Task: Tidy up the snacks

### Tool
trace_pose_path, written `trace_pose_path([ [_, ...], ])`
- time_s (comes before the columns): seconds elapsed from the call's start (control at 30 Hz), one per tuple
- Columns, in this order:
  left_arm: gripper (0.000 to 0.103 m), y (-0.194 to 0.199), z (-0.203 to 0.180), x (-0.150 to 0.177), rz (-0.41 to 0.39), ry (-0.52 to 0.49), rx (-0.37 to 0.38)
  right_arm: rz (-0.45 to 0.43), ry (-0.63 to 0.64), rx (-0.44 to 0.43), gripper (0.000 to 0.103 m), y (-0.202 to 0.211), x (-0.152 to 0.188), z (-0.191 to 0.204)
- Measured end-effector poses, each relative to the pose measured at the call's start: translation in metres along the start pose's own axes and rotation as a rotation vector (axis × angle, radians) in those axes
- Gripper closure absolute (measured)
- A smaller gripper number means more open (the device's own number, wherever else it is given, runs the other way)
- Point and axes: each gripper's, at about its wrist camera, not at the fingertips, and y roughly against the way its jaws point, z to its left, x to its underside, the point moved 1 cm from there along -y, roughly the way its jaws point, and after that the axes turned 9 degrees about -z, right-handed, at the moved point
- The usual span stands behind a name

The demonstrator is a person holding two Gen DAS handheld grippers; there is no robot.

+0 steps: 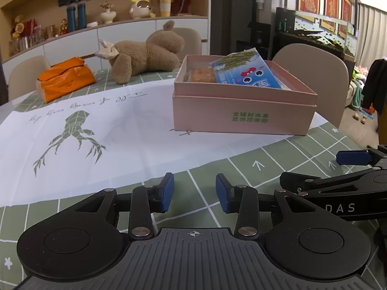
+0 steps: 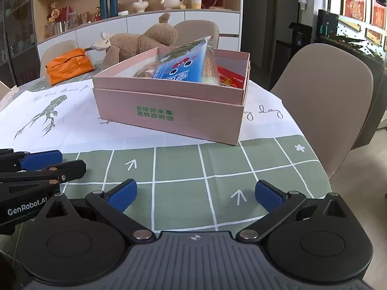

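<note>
A pink cardboard box (image 1: 241, 118) (image 2: 169, 118) with green print stands on the table ahead of both grippers. Inside it a blue snack pack (image 1: 246, 72) (image 2: 183, 65) leans upward, beside a brown wrapped snack (image 1: 200, 75) (image 2: 145, 71) and a red packet (image 2: 229, 78). My left gripper (image 1: 194, 192) hovers low over the green checked cloth, open, with nothing between its blue pads. My right gripper (image 2: 196, 193) stands wide open and empty, close beside the left one. Each gripper shows at the edge of the other's view.
A brown plush toy (image 1: 145, 53) (image 2: 137, 41) and an orange bag (image 1: 65, 79) (image 2: 69, 66) lie at the table's far side. A white printed cloth (image 1: 84, 133) covers the middle. Beige chairs (image 2: 326, 101) ring the table; its edge runs at the right.
</note>
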Motion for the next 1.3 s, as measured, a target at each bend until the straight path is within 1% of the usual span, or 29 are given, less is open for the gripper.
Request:
trace_pose_path([
  [0.1, 0.061, 0.0004, -0.0004, 0.0004, 0.0, -0.01, 0.005, 0.0, 0.0, 0.0, 0.0, -0.0005, 0.0, 0.0],
  [0.27, 0.065, 0.0027, -0.0052, 0.0015, -0.001, -0.027, 0.013, 0.0, 0.001, -0.001, 0.0, -0.0015, 0.0, -0.0004],
  [1.3, 0.065, 0.0031, -0.0036, 0.0018, -0.001, -0.014, 0.015, 0.001, 0.001, -0.003, 0.0, -0.0021, -0.0006, -0.0011],
])
